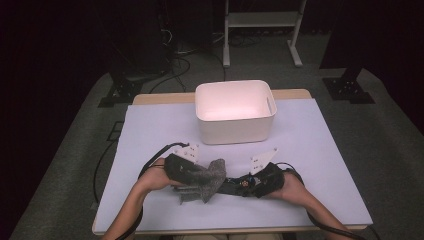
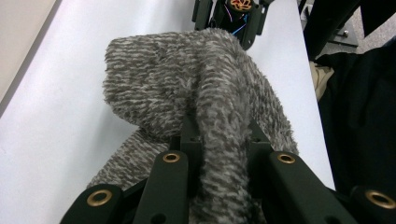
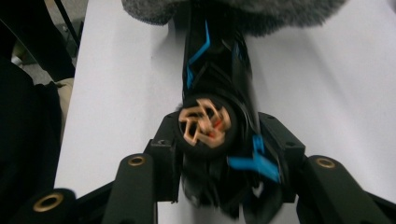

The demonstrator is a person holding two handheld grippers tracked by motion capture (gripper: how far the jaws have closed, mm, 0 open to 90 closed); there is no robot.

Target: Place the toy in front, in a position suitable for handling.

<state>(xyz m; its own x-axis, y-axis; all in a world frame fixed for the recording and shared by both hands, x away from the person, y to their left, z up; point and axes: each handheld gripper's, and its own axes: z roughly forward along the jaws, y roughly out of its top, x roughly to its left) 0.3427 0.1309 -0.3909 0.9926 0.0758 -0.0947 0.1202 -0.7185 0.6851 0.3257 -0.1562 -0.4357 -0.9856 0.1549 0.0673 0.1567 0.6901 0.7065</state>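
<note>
Grips a grey cloth [image 2: 187,79] in the left claw [image 2: 222,135], with the jaws pinched narrow on a ridge of fuzzy knit that bulges up between them and spills down onto the tabletop [image 1: 310,150]. Clamps a black item [image 3: 215,70] in the right claw [image 3: 219,140], with the jaws closed snug on either side of its round end. Sits close to the near edge of the tabletop with both, about midway along it, hands almost level and claws pointing at each other. Lays the black item's long axis along that near edge, from the right claw straight toward the cloth, with its far end tucked just under the grey fringe. Puts the cloth touching and partly over the item, so probably calls for parting the two by drawing each claw outward along that same line before lifting. Leaves the white bin [image 1: 235,127] beyond both claws, at the middle of the far edge, open side up, about equally near to either hand. Shows blue marks down the black item and a copper-coloured pattern with a touch of red on its round end, yet too blurred to read as letters. Finds no brand, label or other legible writing on the cloth, bin or claws.
</note>
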